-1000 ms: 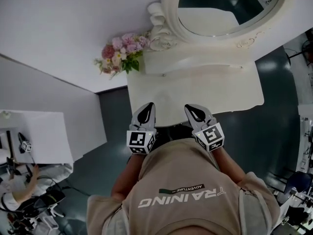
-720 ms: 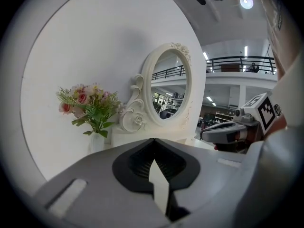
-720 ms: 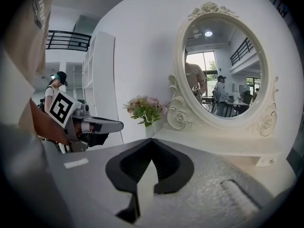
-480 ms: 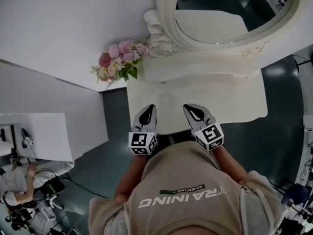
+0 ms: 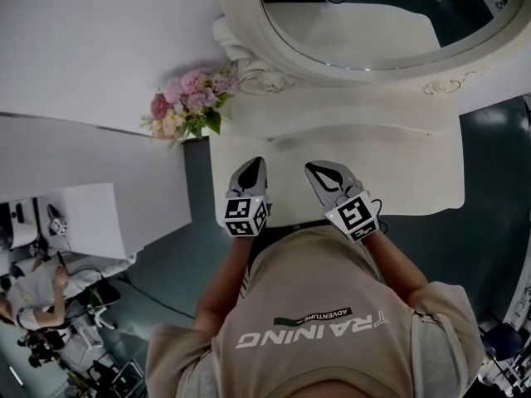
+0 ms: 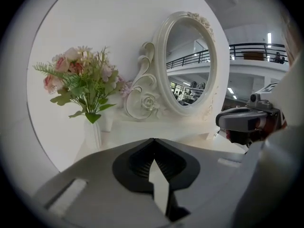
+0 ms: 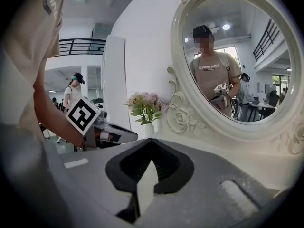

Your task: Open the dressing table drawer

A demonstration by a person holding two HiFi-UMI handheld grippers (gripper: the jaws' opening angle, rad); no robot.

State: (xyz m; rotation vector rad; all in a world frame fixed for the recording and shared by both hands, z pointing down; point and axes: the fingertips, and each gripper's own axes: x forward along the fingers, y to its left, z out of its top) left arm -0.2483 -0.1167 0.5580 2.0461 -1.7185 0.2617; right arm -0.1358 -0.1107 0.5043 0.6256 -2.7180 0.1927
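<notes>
The cream dressing table [image 5: 406,177] stands against the white wall, with its oval mirror [image 5: 373,23] above a raised ledge [image 5: 332,121]. No drawer front shows in any view; the table's near edge is hidden under my grippers and the person's body. My left gripper [image 5: 255,164] and right gripper [image 5: 312,169] reach side by side over the near edge of the tabletop. Both are shut with nothing between the jaws. The left gripper [image 6: 153,139] looks toward the flowers and the mirror's scrolled frame. The right gripper [image 7: 151,139] faces the mirror [image 7: 237,65].
A pink bouquet [image 5: 187,102] in a white vase [image 6: 92,133] stands at the table's left back corner. A white partition [image 5: 91,222] and a seated person [image 5: 33,293] are at the lower left. Dark floor [image 5: 489,247] lies on both sides of the table.
Both grippers have moved forward over the tabletop, toward the mirror. The table and mirror now fill more of the head view. The jaws stayed shut.
</notes>
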